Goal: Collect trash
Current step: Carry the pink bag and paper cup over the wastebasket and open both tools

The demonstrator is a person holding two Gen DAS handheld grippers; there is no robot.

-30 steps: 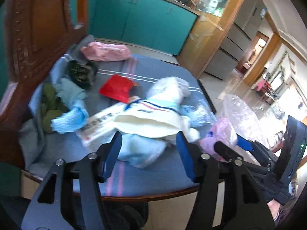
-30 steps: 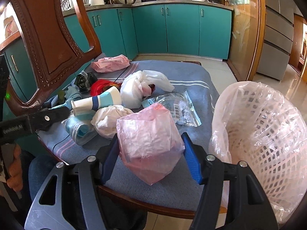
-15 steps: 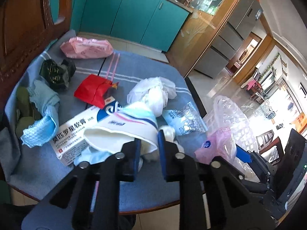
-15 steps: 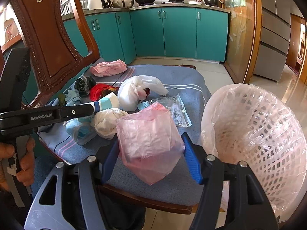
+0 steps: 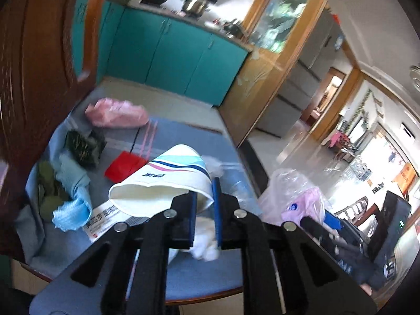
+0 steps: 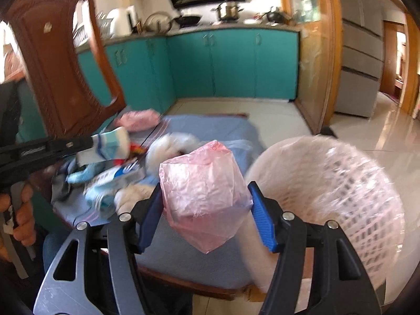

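My left gripper [image 5: 203, 200] is shut on the rim of a white paper cup [image 5: 162, 181] with blue and pink stripes and holds it above the blue seat cushion [image 5: 183, 134]; the cup also shows in the right wrist view [image 6: 110, 145]. My right gripper [image 6: 204, 197] is shut on a pink plastic bag [image 6: 204, 194], held above the seat's front edge, left of the white mesh trash basket [image 6: 333, 191] lined with clear plastic. The basket and pink bag also show in the left wrist view [image 5: 291, 186].
On the cushion lie a pink packet [image 5: 116, 113], a red wrapper [image 5: 124, 166], a dark green wrapper [image 5: 84, 145], a light blue cloth [image 5: 72, 191], a medicine box [image 5: 105, 216], white crumpled tissue [image 6: 173, 148]. The wooden chair back [image 5: 34, 65] rises at left. Teal cabinets stand behind.
My left gripper closed on the paper cup and lifted it off the cushion. My right gripper rose with the pink bag, still beside the basket.
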